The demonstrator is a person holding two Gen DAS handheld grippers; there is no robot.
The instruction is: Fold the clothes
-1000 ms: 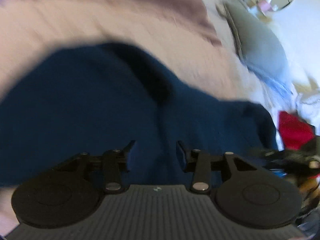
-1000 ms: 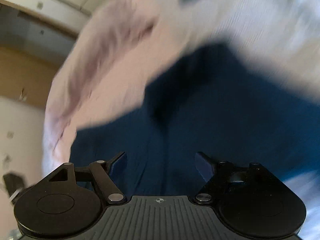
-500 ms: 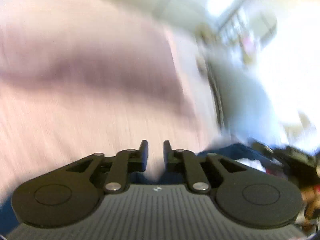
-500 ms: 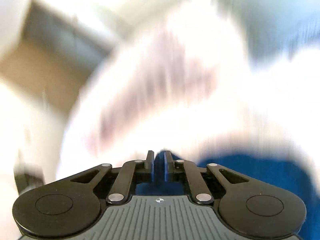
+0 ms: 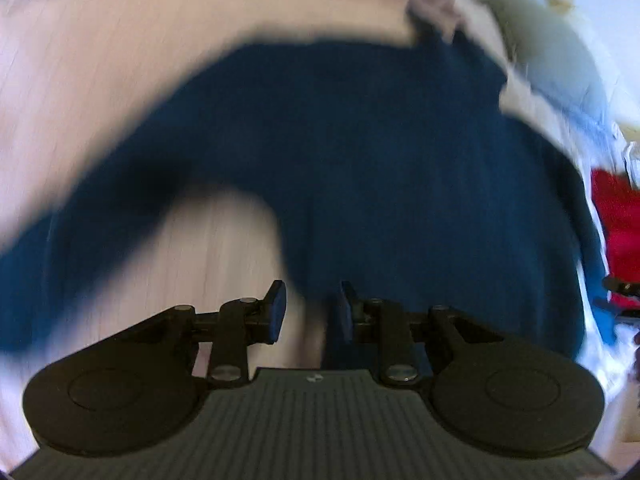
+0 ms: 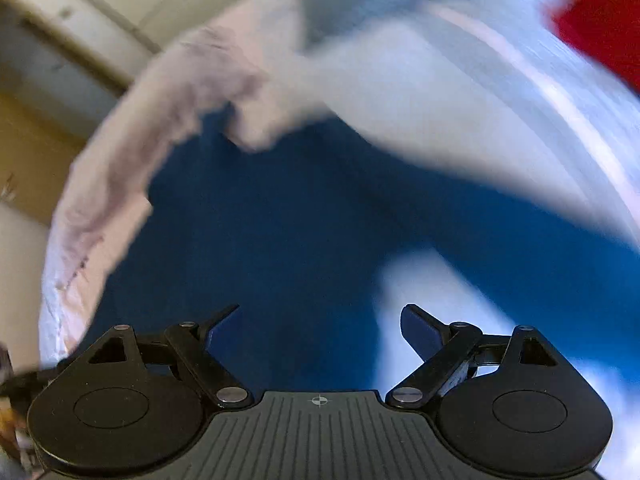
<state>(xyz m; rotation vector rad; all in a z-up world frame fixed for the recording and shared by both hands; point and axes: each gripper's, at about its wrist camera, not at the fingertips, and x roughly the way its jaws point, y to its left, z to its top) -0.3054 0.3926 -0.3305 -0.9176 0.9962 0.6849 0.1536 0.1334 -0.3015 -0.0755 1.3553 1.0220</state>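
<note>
A dark blue garment [image 5: 360, 152] lies spread on a pale pink bed sheet [image 5: 100, 92]. It also fills the middle of the right wrist view [image 6: 280, 240]. My left gripper [image 5: 308, 308] is open with a narrow gap, just above the garment's near edge, holding nothing. My right gripper [image 6: 320, 328] is wide open above the blue cloth and empty. Both views are blurred by motion.
A red garment [image 5: 616, 216] lies at the right, also seen in the right wrist view [image 6: 600, 28]. A grey pillow [image 5: 560, 60] sits at the far right. A rumpled pink blanket edge [image 6: 132, 152] borders the blue garment. Cupboards stand behind.
Half a second ago both grippers were shut on the blue cloth and lifted. Now both have opened, and the garment lies spread on the bed.
</note>
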